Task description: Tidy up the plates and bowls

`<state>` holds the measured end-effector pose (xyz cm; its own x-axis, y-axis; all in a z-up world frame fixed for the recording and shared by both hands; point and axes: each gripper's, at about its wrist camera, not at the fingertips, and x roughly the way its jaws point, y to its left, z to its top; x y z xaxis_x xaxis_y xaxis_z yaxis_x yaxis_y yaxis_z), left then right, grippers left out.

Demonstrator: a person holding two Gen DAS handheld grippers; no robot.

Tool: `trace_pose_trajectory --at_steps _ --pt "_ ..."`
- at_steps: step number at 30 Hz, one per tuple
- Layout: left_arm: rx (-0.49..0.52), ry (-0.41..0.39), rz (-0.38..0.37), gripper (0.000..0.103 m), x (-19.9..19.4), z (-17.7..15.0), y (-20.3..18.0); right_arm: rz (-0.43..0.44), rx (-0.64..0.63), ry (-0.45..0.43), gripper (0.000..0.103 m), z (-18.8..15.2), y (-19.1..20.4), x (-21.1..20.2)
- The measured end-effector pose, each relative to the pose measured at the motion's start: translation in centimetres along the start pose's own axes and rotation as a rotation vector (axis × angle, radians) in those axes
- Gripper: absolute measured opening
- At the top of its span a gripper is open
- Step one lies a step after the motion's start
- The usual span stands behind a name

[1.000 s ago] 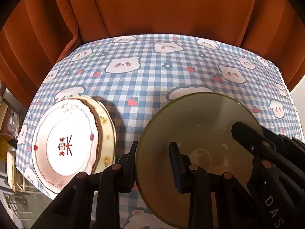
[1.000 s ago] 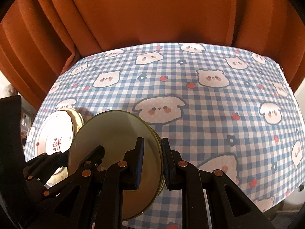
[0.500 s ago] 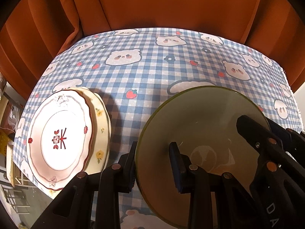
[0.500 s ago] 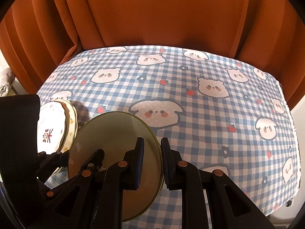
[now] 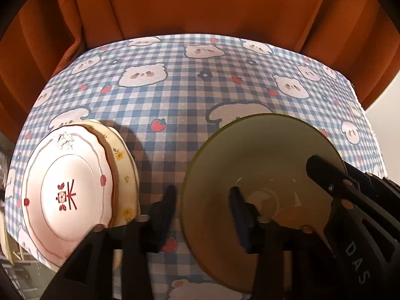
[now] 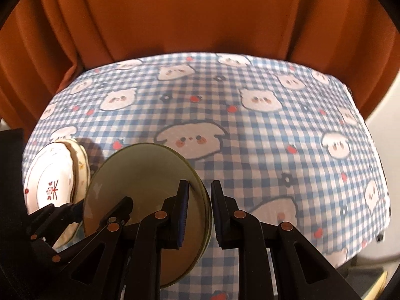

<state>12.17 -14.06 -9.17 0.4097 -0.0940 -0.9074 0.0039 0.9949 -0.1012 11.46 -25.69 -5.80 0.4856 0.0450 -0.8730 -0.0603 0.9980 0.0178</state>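
An olive-green bowl [image 5: 262, 155] [image 6: 140, 170] is tilted just above the checked tablecloth. My right gripper [image 6: 198, 187] is shut on its right rim, one finger inside and one outside. My left gripper [image 5: 203, 195] straddles the left rim and its jaws are opening. The outer finger [image 5: 170, 200] stands a little clear of the rim, and the inner finger [image 5: 237, 212] is inside the bowl. To the left lies a white plate with red marks [image 5: 67, 195] [image 6: 50, 180], stacked on a cream plate with yellow flowers [image 5: 122, 165].
The table wears a blue-and-white checked cloth with bear prints [image 5: 190, 95] [image 6: 275, 150]. An orange curtain [image 5: 200, 5] hangs close behind it. The cloth's edge drops off at the right [image 6: 380, 225] and near the plates at the left.
The left gripper's jaws have spread apart, and its outer finger has come off the bowl's rim. The right gripper stays clamped on the bowl, which has barely moved.
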Motion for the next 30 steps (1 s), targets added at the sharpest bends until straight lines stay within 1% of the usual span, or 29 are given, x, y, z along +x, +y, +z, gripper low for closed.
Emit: trace_pose_trajectory --at_steps 1,3,4,5,7,9,10,13,16,19,22,25,30 --pt "0.002 0.010 -0.013 0.061 0.0 0.1 0.4 -0.010 0.011 0.006 0.022 0.0 0.1 0.0" --pt "0.004 0.024 -0.055 0.063 -0.1 0.3 1.1 -0.034 0.030 0.015 0.023 0.0 0.4 -0.1" --pt "0.008 0.028 -0.073 0.068 -0.1 0.4 1.3 -0.043 0.042 0.020 0.025 0.1 0.5 -0.2" --pt "0.016 0.035 -0.097 0.071 0.0 0.5 1.5 -0.045 0.050 0.025 0.028 0.1 0.5 -0.3" --pt "0.035 0.046 -0.134 0.073 0.2 0.6 1.7 -0.053 0.072 0.036 0.037 0.1 0.6 -0.4" --pt "0.051 0.063 -0.172 0.074 0.5 0.6 1.8 -0.077 0.103 0.043 0.055 -0.1 0.7 -0.4" --pt "0.054 0.071 -0.186 0.074 0.7 0.6 1.9 -0.087 0.114 0.046 0.057 -0.2 0.8 -0.4" --pt "0.057 0.091 -0.221 0.074 1.3 0.5 2.0 -0.125 0.145 0.061 0.059 -0.7 0.7 -0.4" --pt "0.058 0.106 -0.242 0.074 2.0 0.5 1.8 -0.121 0.185 0.086 0.059 -1.1 0.0 0.0" --pt "0.043 0.121 -0.238 0.074 2.6 0.5 1.8 -0.109 0.205 0.108 0.059 -1.4 -0.7 0.5" --pt "0.027 0.123 -0.209 0.073 2.9 0.4 1.8 -0.080 0.214 0.122 0.059 -1.6 -1.5 1.3" --pt "0.000 0.120 -0.180 0.073 2.8 0.3 1.7 -0.020 0.220 0.132 0.059 -1.6 -2.2 2.3" --pt "0.003 0.111 -0.112 0.073 2.5 0.2 1.0 0.092 0.225 0.143 0.059 -1.5 -3.3 3.7"
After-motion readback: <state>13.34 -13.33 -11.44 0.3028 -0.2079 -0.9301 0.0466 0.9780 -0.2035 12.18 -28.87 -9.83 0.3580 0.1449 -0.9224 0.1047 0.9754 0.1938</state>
